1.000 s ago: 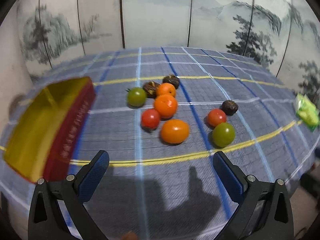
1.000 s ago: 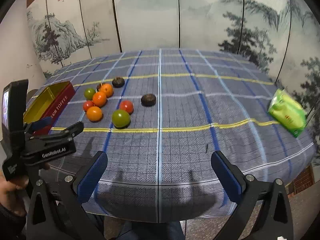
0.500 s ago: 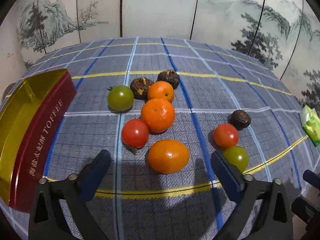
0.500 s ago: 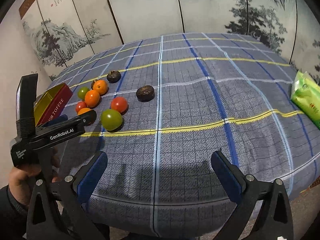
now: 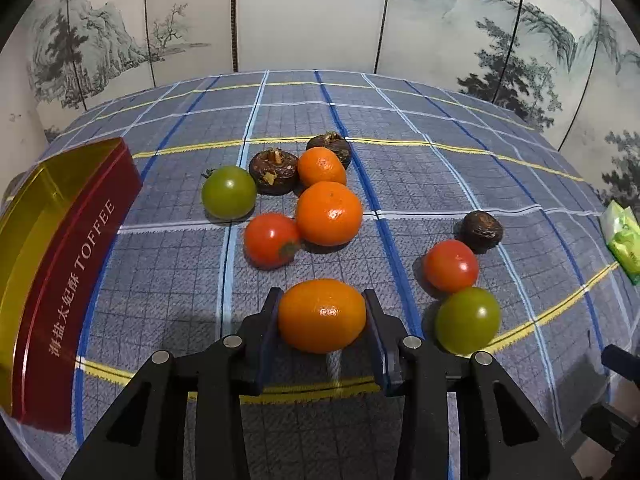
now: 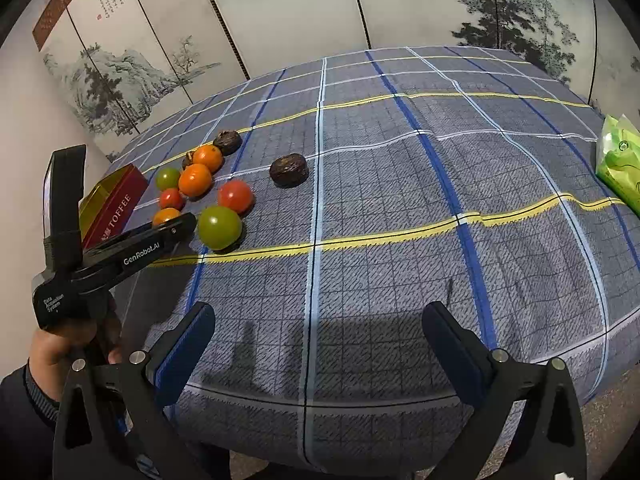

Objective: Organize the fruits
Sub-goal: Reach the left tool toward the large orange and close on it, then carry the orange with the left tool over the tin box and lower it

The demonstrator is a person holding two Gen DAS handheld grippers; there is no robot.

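An oval orange fruit (image 5: 322,316) lies on the checked tablecloth, and my left gripper (image 5: 321,300) is closing on it, both pads against its sides. Behind it lie two round mandarins (image 5: 329,213), a red tomato (image 5: 271,240), a green tomato (image 5: 229,192) and dark brown fruits (image 5: 273,171). To the right sit another red tomato (image 5: 451,266), a green tomato (image 5: 467,320) and a brown fruit (image 5: 481,231). My right gripper (image 6: 319,312) stands open over the table's near edge with nothing between its fingers. In the right wrist view the left gripper (image 6: 176,226) half hides the orange fruit (image 6: 165,215).
An open red and gold toffee tin (image 5: 72,248) stands at the left edge of the table. A green packet (image 6: 620,160) lies at the far right. A painted folding screen stands behind the table. A person's hand (image 6: 60,344) holds the left gripper.
The left gripper moved forward and down to the oval orange fruit, and its jaws came in from wide open onto it. The right gripper dipped lower and stayed open.
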